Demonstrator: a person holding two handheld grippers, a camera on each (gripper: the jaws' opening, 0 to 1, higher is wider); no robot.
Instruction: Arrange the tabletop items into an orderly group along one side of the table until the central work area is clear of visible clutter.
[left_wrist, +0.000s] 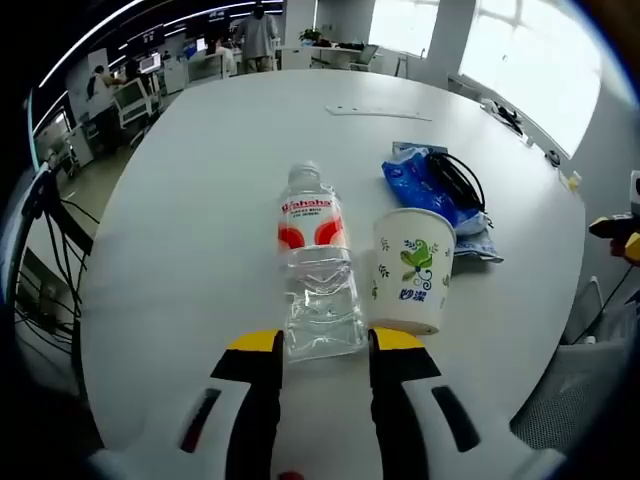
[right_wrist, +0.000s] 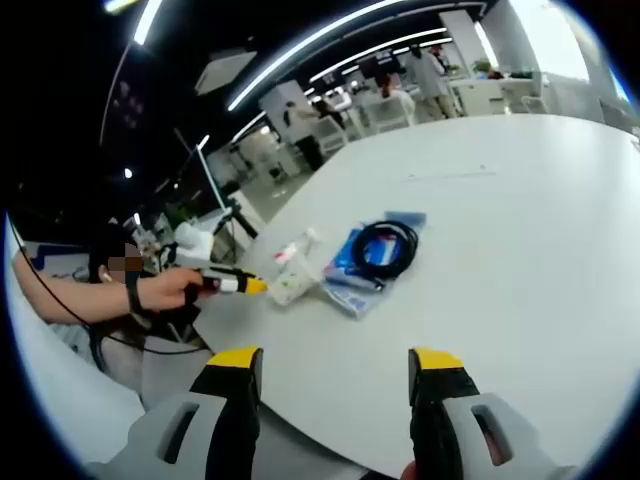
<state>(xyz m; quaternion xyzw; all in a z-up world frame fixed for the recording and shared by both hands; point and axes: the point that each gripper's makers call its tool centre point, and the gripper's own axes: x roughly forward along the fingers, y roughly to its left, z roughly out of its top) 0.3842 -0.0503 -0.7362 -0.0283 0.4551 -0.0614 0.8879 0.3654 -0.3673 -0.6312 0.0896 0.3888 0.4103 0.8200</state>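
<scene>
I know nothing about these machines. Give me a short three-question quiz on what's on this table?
1. True or false: the clear plastic water bottle lies between the jaws of the left hand-held gripper.
2. What rests on the blue plastic packet? A) black coiled cable B) a spoon C) a book
3. Fill in: the white paper cup with green leaf print stands ____ the bottle.

Key: 1 true; 2 A; 3 beside.

Large round white table (left_wrist: 200, 190), matte top. On it: clear plastic water bottle with red-white label (left_wrist: 318, 270) lying on its side, white paper cup with green leaf print (left_wrist: 410, 268) just beside it, blue plastic packet (left_wrist: 425, 185) with coiled black cable (left_wrist: 458, 180) on top, thin pale strip (left_wrist: 378, 112) near far edge
</scene>
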